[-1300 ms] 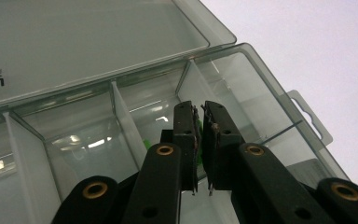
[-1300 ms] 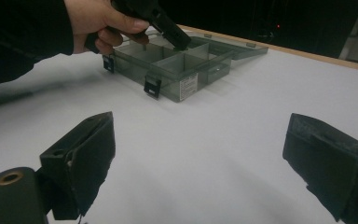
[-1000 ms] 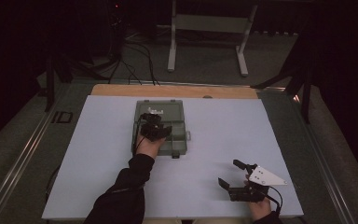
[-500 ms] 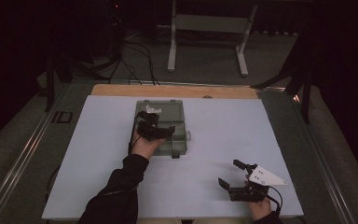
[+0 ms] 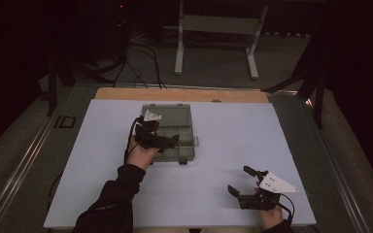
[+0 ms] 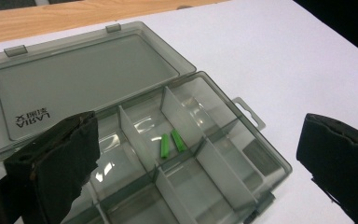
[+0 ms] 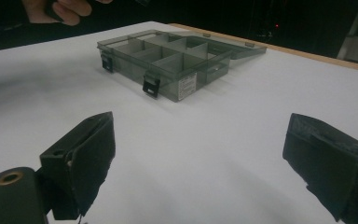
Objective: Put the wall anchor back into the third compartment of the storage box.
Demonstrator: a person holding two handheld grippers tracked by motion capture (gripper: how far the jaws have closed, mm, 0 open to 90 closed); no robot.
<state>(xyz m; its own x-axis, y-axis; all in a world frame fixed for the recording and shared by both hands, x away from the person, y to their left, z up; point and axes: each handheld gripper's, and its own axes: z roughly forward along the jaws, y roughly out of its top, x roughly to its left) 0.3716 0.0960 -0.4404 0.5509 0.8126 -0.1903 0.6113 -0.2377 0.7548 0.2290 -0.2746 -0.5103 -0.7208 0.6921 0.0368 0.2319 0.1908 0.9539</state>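
White bench (image 5: 223, 145) first, then the smoky-grey see-through organizer box (image 6: 205, 154) mid-bench, lid flat open, dividers inside. Two little green pieces (image 6: 171, 143) sit together in a middle compartment. Left tongs (image 6: 196, 163) just opened wide above it, holding nothing; right tongs (image 7: 200, 163) wide too.

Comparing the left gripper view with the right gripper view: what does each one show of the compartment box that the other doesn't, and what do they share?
Left gripper view: two green pieces lying in a middle compartment, and mirrored lettering on the lid. Right gripper view: the box's two black front latches, a label on its end wall, and the person's fingers beyond it. Both: the open grey compartment box with its dividers, on the white table.
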